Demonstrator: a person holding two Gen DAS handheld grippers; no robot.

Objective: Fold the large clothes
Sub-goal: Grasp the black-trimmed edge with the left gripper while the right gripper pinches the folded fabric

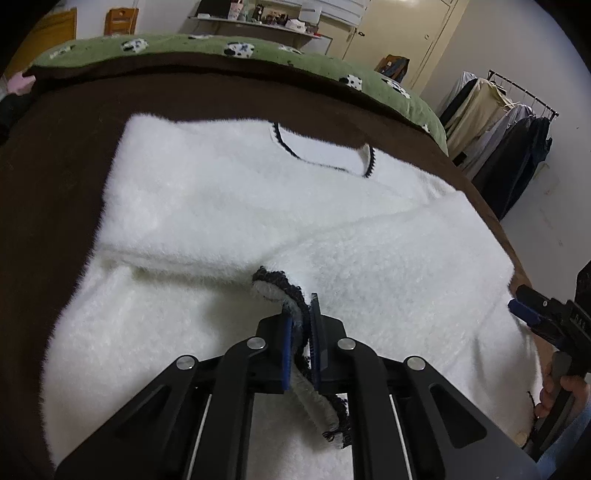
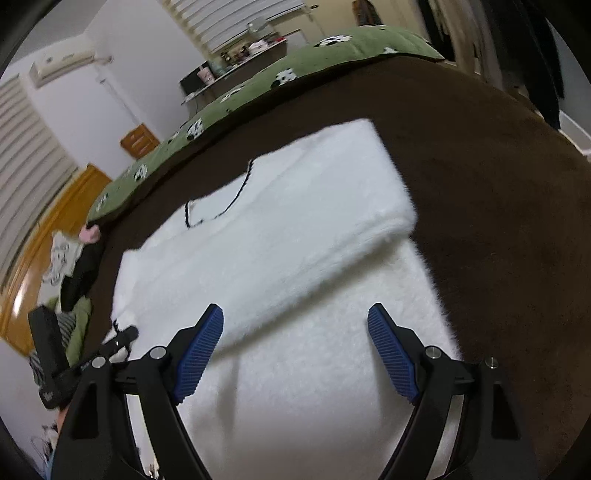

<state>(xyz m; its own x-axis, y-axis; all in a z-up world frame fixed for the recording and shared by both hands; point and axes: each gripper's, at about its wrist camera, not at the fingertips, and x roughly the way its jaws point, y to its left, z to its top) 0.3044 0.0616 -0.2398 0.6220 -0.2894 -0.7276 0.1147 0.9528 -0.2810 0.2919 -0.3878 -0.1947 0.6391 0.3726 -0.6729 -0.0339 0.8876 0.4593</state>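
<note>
A fluffy white sweater (image 1: pixel 229 206) with black trim at the neckline (image 1: pixel 321 162) lies flat on a dark brown bed cover (image 1: pixel 55 177); both sleeves are folded in over the body. My left gripper (image 1: pixel 300 325) is shut on the black-trimmed sleeve cuff (image 1: pixel 280 288), held just above the sweater's middle. My right gripper (image 2: pixel 295 325) is open and empty, hovering over the lower part of the sweater (image 2: pixel 280 251), with the folded right sleeve (image 2: pixel 369 221) ahead. The right gripper (image 1: pixel 532 314) also shows at the right edge of the left wrist view.
A green cow-print quilt (image 1: pixel 207 48) lies along the far side of the bed. A clothes rack (image 1: pixel 509 122) with hanging garments stands at the right. A shelf with clutter (image 1: pixel 258 22) is behind the bed. Clothes are piled at the bed's left end (image 2: pixel 74 280).
</note>
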